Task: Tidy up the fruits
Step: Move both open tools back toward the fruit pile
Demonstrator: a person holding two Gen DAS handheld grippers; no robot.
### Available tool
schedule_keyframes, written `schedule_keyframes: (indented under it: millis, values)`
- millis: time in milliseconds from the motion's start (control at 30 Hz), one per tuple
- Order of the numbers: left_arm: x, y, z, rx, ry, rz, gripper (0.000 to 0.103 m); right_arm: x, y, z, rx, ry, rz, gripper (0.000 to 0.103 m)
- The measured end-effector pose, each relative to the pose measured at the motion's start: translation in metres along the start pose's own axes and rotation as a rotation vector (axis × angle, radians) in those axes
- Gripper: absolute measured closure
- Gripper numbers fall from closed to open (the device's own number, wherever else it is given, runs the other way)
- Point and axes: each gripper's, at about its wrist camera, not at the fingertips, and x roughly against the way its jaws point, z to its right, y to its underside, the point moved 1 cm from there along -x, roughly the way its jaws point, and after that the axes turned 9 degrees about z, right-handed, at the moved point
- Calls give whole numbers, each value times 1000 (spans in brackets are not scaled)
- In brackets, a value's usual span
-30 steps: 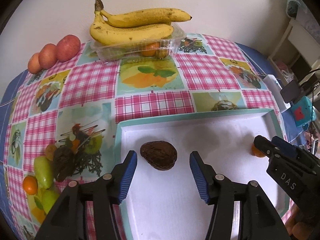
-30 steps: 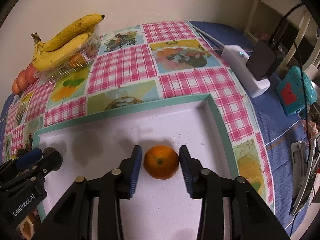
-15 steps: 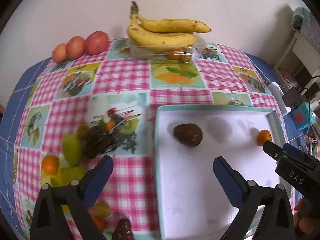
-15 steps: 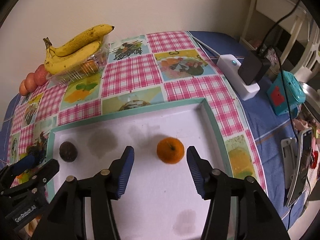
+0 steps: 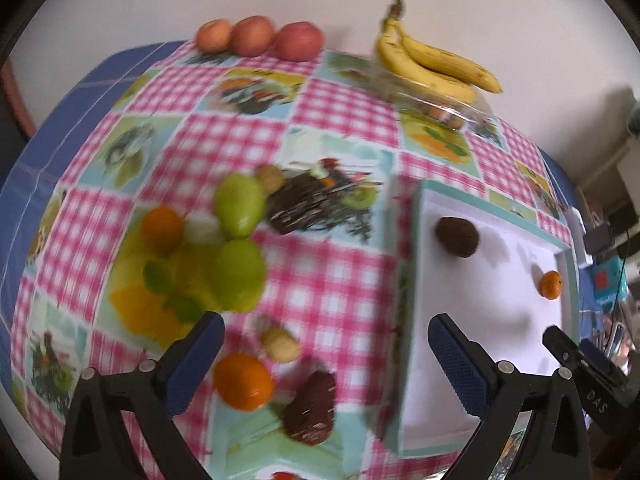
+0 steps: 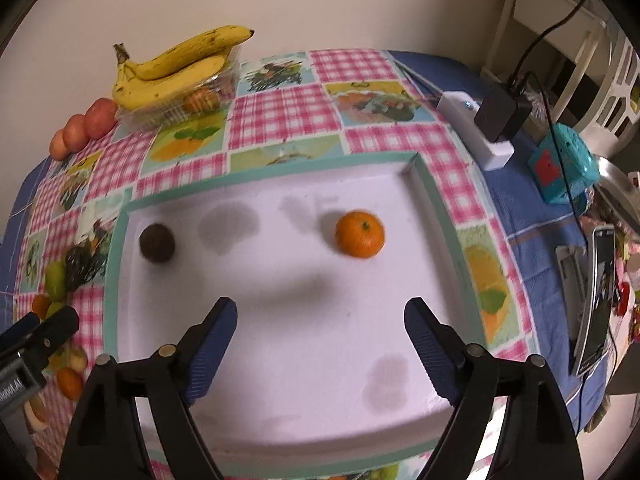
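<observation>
Hovering left gripper point(image 5: 326, 354), jaws spread and empty, over orange point(image 5: 243, 381) directly between them; right gripper point(image 6: 320, 338), jaws opening, empty, over tray point(image 6: 434, 204).

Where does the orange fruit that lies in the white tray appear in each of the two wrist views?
Left wrist view: the orange lies far right, against the tray's right wall.
Right wrist view: the orange lies just right of centre, beyond the open fingers.
Shared landmark: the dark brown fruit in the same tray.

Both wrist views downward, sharing tray point(image 5: 494, 208)
</observation>
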Motion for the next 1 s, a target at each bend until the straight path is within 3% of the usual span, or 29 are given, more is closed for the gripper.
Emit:
schedule_keyframes:
  millis: [67,333,500,800,1000]
  values:
    - [5,3,-11,29,-16,14,0,4,7,-5,14,2,10,10]
    - [36,5,-43,32,-115,130,0,22,34,-23,44,-9,44,10]
    - [37,6,-64,-14,-216,109,0,27,53,-42,69,-58,42,9]
    - [53,-8,-99,40,-240,172,0,25,71,-78,90,-172,3,9]
    - [63,-19,-121,90,-228,215,0,33,65,-101,89,-234,30,9]
